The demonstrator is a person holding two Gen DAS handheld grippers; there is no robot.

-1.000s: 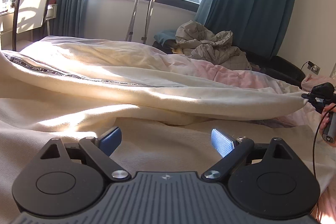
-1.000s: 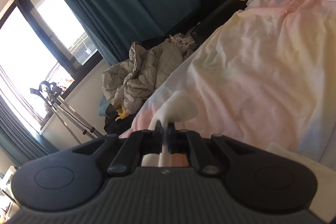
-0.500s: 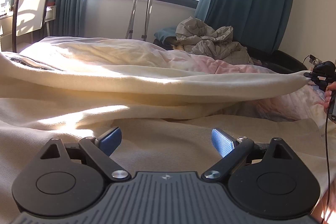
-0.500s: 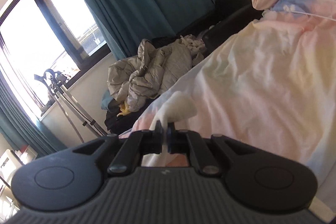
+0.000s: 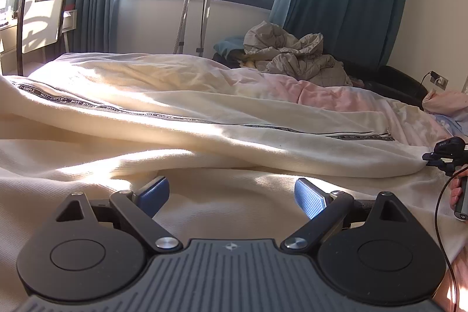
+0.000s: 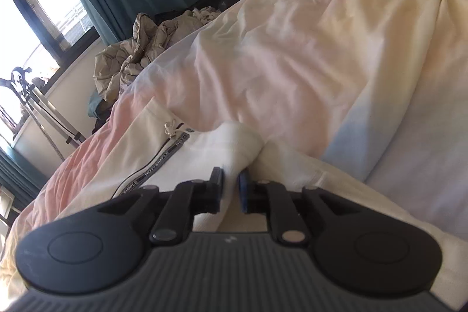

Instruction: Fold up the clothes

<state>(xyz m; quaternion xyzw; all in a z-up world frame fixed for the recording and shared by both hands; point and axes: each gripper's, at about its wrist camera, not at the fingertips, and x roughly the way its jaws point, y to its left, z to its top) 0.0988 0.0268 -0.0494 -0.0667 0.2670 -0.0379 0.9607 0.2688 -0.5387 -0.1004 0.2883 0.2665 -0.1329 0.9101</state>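
A cream garment with a black lettered tape and a zip lies spread over the bed, one layer folded across it. My left gripper hovers open low over the near cream cloth, with nothing between its blue pads. My right gripper sits at the fold's right tip, a hand on its handle. In the right wrist view the right gripper is down on the bed. Its jaws are opening a little, and the garment's white corner lies loosely between them.
A pastel pink, yellow and blue duvet covers the bed beyond the garment. A crumpled grey quilted coat lies on a dark sofa by the teal curtains. A metal stand and a white chair are near the window.
The right gripper has come down to the bed with the garment's edge, so the raised fold now lies flat and shows its black tape. Its jaws have parted slightly. The left gripper stayed put.
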